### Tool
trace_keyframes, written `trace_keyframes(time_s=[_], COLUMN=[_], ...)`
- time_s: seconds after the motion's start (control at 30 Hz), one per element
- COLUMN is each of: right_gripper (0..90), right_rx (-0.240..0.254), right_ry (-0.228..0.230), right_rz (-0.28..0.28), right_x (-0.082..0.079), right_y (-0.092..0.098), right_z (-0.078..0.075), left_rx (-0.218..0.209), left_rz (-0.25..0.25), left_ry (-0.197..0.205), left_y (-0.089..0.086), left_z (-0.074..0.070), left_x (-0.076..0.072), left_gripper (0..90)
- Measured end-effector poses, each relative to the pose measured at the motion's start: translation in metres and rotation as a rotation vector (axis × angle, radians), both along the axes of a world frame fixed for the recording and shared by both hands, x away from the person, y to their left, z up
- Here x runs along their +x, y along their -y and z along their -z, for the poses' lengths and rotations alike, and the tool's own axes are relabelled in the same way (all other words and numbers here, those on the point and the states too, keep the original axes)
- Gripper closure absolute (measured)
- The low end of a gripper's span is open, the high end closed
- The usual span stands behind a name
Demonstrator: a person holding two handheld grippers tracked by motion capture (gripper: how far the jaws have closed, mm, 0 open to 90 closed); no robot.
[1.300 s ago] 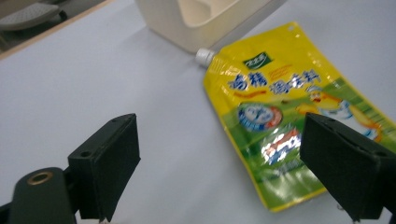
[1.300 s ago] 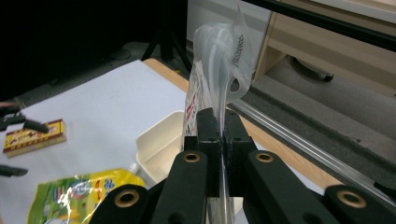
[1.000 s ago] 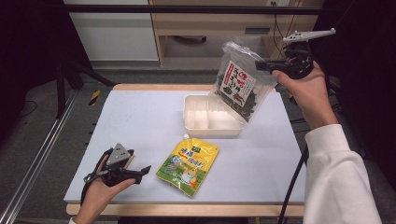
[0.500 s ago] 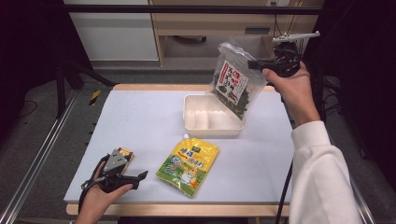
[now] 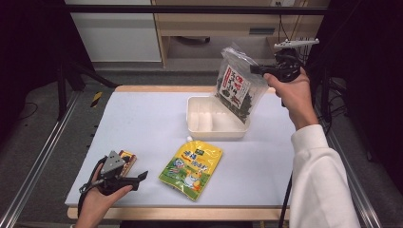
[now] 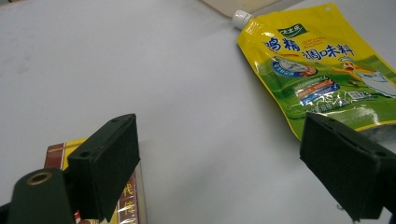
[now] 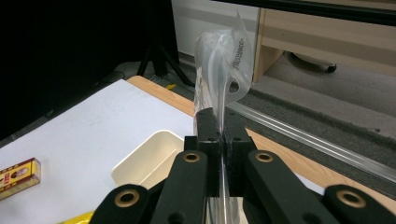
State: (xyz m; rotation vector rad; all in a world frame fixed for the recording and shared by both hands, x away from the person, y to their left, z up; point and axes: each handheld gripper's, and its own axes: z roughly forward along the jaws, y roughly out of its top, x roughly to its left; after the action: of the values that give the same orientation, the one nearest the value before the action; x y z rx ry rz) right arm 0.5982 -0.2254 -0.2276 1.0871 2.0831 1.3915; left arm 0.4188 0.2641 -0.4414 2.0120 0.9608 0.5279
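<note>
I had the right gripper (image 5: 256, 69) clamped on the top edge of the clear seaweed bag (image 5: 235, 88), its jaws pinched flat together on the plastic, as the right gripper view showed plainly (image 7: 219, 140). The bag hung tilted in the air, its lower corner just over the far right part of the cream tray (image 5: 199, 135), whether touching the rim or a little above it I could not tell. The tray looked empty, with a low divider across it.

My left gripper (image 5: 140, 175) rested low at the near left corner of the table, well apart from the tray, jaws spread wide with nothing between them. In the left gripper view the pads (image 6: 109, 163) framed bare tabletop. A small red and yellow box (image 5: 127, 159) lay just beside that gripper, on the side away from the tray. The yellow spouted pouch (image 5: 192, 168) lay flat on the near side of the tray, its white cap pointing at the tray's near wall.

I judged the step in hand to be packing the seaweed bag into the tray. The next move called for lowering the bag until it lay inside the tray walls, then letting the right jaws part. The bag looked wider than one compartment, so it might ride on the rim.
</note>
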Motion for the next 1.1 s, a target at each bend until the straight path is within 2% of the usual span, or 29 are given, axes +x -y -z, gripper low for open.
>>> trace_keyframes(time_s=[0.13,0.37,0.57,0.67,0.77,1.1], right_gripper=[88.8,88.8,88.8,88.8,88.8,88.9], right_rx=[-0.007,0.016,0.013,-0.016,-0.016,-0.008], right_ry=[0.001,0.003,0.004,-0.006,-0.004,0.03], right_rz=[0.007,0.009,0.024,0.039,0.041,0.032], right_x=[0.002,0.005,0.003,0.003,0.003,0.006], right_y=[0.0,0.005,0.011,0.011,0.01,-0.001], right_z=[0.004,0.017,0.017,0.021,0.023,0.02], left_rx=[-0.001,0.004,0.007,0.005,0.005,0.003], left_rz=[0.001,0.004,0.005,0.006,0.007,0.005], left_ry=[0.001,-0.005,-0.005,-0.008,-0.01,-0.007], left_y=[0.0,0.0,0.0,0.001,0.002,0.001], left_z=[0.0,0.001,0.001,0.001,0.002,0.001], left_x=[0.0,0.001,0.001,0.001,0.001,0.001], left_gripper=[11.7,11.7,11.7,11.7,11.7,11.7])
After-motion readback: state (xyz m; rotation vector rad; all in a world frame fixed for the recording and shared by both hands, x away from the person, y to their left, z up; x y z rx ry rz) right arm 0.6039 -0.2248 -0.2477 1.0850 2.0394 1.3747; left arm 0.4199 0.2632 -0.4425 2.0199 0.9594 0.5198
